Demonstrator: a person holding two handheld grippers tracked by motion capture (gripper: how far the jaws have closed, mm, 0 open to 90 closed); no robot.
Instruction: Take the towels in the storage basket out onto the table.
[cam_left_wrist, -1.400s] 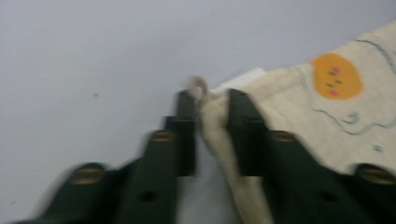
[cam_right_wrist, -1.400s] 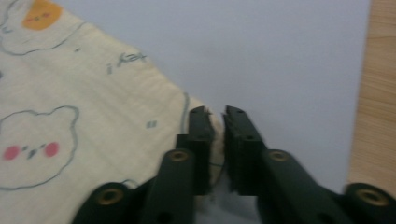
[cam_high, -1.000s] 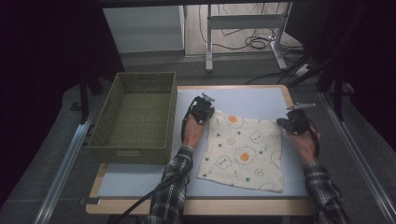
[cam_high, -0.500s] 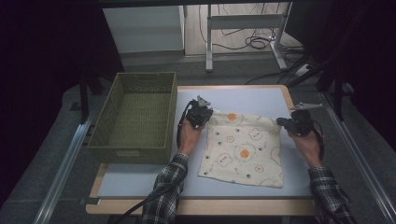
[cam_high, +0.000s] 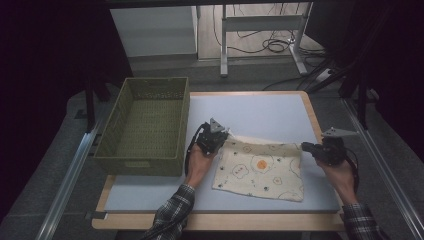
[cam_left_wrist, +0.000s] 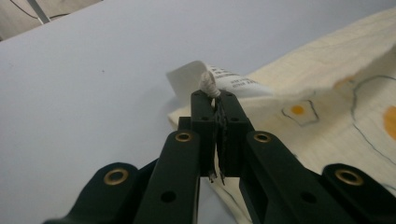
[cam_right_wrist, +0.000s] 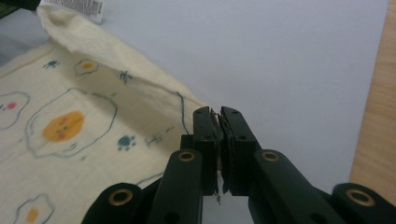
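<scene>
A cream cloth (cam_high: 260, 170) printed with fried eggs lies on the pale blue table top (cam_high: 260, 112). My left gripper (cam_high: 221, 140) is shut on the cloth's far left corner, where a white care label (cam_left_wrist: 187, 79) sticks up beside the jaws. In the left gripper view a knot of fabric pokes out above that gripper's (cam_left_wrist: 217, 100) closed tips. At the far right corner my right gripper (cam_high: 306, 146) is shut on the cloth edge, with the cloth (cam_right_wrist: 70, 140) rising as a lifted fold to the left of its own tips (cam_right_wrist: 219, 116).
An olive woven basket (cam_high: 137, 164) stands at the table's left side, close to my left hand. A wooden border (cam_right_wrist: 378, 93) runs along the table's right edge. Desk legs and cables (cam_high: 270, 45) lie on the floor beyond the table.
Both grippers have moved toward the person, drawing the cloth's far edge with them. That edge now stands lifted and the cloth covers less of the table.
</scene>
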